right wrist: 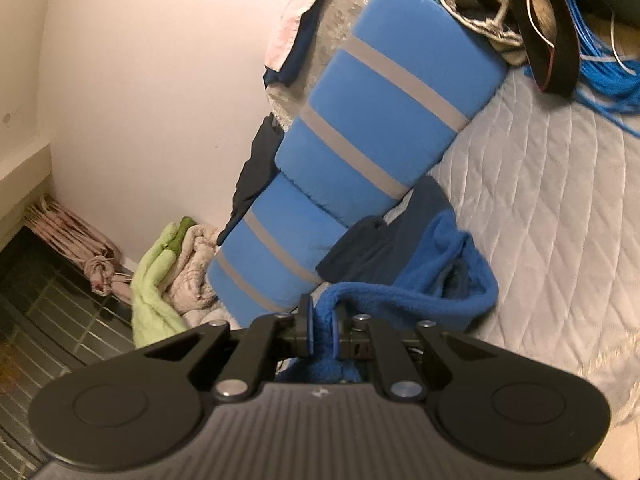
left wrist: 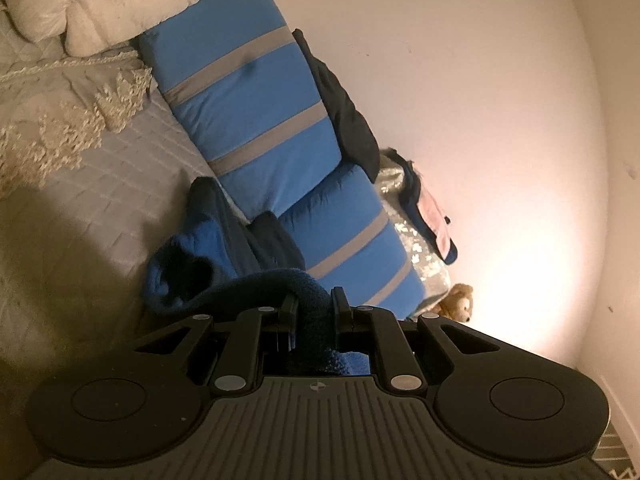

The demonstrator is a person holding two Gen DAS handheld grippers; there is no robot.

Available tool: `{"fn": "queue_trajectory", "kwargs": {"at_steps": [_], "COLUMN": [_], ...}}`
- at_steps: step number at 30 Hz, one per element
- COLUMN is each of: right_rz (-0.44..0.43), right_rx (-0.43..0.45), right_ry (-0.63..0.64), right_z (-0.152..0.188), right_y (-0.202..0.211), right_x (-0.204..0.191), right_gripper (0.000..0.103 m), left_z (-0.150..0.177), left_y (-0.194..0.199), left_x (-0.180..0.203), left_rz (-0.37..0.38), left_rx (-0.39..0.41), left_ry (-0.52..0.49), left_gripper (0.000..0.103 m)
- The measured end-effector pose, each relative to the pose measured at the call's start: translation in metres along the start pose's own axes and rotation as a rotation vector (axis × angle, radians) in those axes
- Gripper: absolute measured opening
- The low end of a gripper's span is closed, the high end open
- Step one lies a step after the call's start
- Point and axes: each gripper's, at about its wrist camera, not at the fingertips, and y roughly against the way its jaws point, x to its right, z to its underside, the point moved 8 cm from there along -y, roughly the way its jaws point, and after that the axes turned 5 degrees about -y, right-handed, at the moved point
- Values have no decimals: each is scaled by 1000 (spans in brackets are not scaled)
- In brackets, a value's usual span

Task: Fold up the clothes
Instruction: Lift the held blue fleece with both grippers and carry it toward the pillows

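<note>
A blue fleece garment (left wrist: 180, 268) with a dark navy inside lies bunched on the grey quilted bed (left wrist: 132, 184), against the striped cushions. My left gripper (left wrist: 315, 304) is shut on a fold of its dark edge, which runs back between the fingers. In the right wrist view the same fleece garment (right wrist: 440, 268) lies on the bed (right wrist: 552, 184), and my right gripper (right wrist: 322, 320) is shut on a bright blue edge of it. Both held edges are lifted off the bed. A second dark navy cloth (right wrist: 360, 248) lies under the fleece.
Two blue cushions with grey stripes (left wrist: 248, 108) lean along the wall. A white duvet (left wrist: 104, 4), dark clothes (left wrist: 352, 120) and a soft toy (left wrist: 458, 300) lie nearby. Blue cable and a black strap (right wrist: 600, 60) sit at the bed's far end. Bedding (right wrist: 172, 264) is heaped on the floor.
</note>
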Motion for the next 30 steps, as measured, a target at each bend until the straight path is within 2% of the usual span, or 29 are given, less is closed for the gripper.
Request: {"fn": "queue_trajectory", "kwargs": {"at_steps": [10,21,30], "right_rz": [84,142,207], "right_rx": [20,41,52], "right_ry": [121,176,223], "right_z": [-48,-81,-108], "right_y": [-51,-101,-140], "right_x": [-36,-47,-54], "right_gripper": [9,9,9], "left_z": [-35,-76,-106], "left_y": [-37,-90,-138], "left_x": [1,-4,-14], "left_rz": [-78,-112,-185], "left_rx": [4,15,2], "left_ry": [-21,-28,-19], "left_gripper": [15,15,15]}}
